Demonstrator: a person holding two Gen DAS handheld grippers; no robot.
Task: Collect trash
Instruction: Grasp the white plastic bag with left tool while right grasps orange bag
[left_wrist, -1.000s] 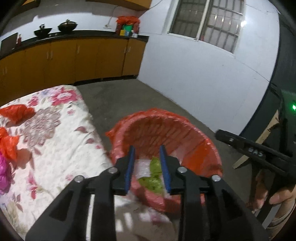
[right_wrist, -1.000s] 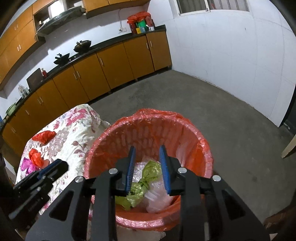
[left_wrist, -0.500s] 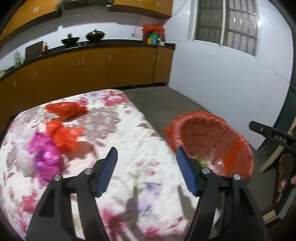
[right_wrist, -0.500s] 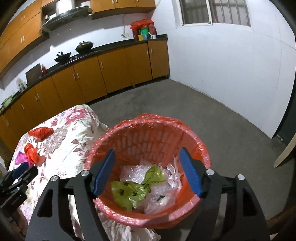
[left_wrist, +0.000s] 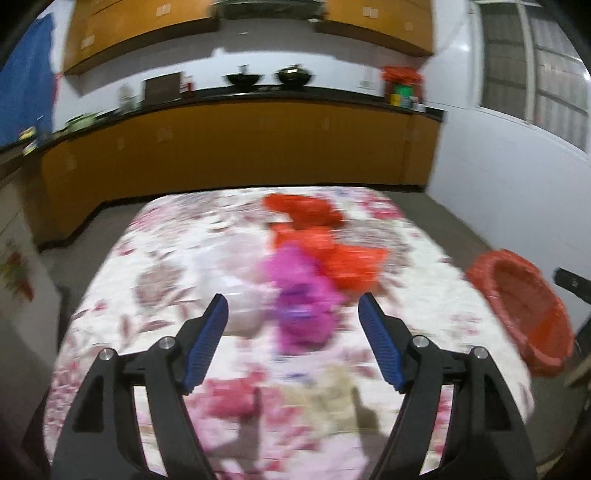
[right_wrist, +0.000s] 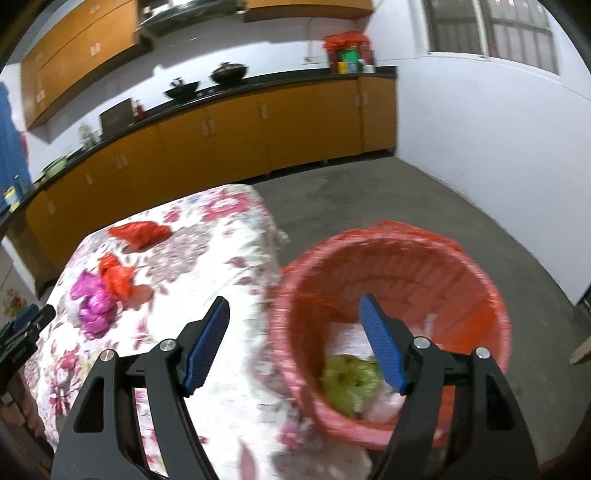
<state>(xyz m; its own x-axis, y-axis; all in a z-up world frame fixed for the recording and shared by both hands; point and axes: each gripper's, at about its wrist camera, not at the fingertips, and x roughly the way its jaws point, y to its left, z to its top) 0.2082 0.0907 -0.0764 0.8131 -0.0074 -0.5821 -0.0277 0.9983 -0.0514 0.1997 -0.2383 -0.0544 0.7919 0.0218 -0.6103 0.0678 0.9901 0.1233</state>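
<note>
My left gripper (left_wrist: 293, 317) is open and empty above the floral table (left_wrist: 166, 258), pointing at a crumpled purple bag (left_wrist: 301, 306). A clear bag (left_wrist: 236, 288) lies left of it, and two red bags (left_wrist: 351, 264) (left_wrist: 303, 210) lie behind. My right gripper (right_wrist: 293, 317) is open and empty above the edge between the table (right_wrist: 192, 295) and the red-lined trash basket (right_wrist: 399, 258). The basket holds a green bag (right_wrist: 347, 380) and clear plastic. The purple bag (right_wrist: 92, 302) and red bags (right_wrist: 118, 277) (right_wrist: 140, 232) show at left.
The basket (left_wrist: 517, 295) stands on the concrete floor right of the table. Orange kitchen cabinets (left_wrist: 240, 147) with a dark counter run along the back wall. A white wall (right_wrist: 498, 147) with a barred window is to the right. The left gripper (right_wrist: 18, 332) shows at the far left.
Both grippers have opened wide. The left has swung from the basket to over the table, facing the bags. The right has shifted left, and the green bag it was over lies in the basket.
</note>
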